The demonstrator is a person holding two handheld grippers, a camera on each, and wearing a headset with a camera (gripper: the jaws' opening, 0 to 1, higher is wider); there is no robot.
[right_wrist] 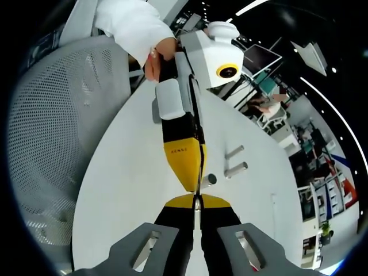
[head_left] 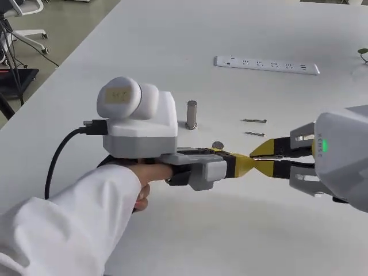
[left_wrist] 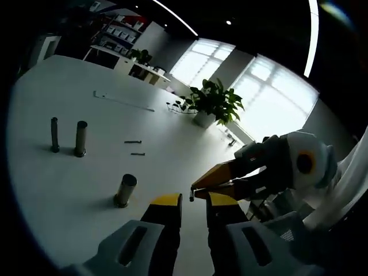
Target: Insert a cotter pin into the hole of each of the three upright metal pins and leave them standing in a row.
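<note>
Three upright metal pins stand on the white table: two close together (left_wrist: 54, 134) (left_wrist: 80, 138) and a nearer one (left_wrist: 125, 190). One pin (head_left: 191, 114) stands behind the grippers, and another's top (head_left: 217, 145) peeks over the left gripper. Two cotter pins (head_left: 253, 121) (head_left: 255, 134) lie flat to the right of them. My right gripper (right_wrist: 196, 201) is shut on a thin dark cotter pin (left_wrist: 191, 196). My left gripper (left_wrist: 194, 201) points at it tip to tip, jaws apart, with that pin's end in front of the gap. Both meet above the table (head_left: 251, 159).
A white power strip (head_left: 266, 64) lies at the far side of the table (head_left: 172, 34). A cable (head_left: 57, 158) trails from the left gripper. A mesh chair (right_wrist: 57, 115) stands off the table's edge. Potted plants (left_wrist: 215, 103) sit by the windows.
</note>
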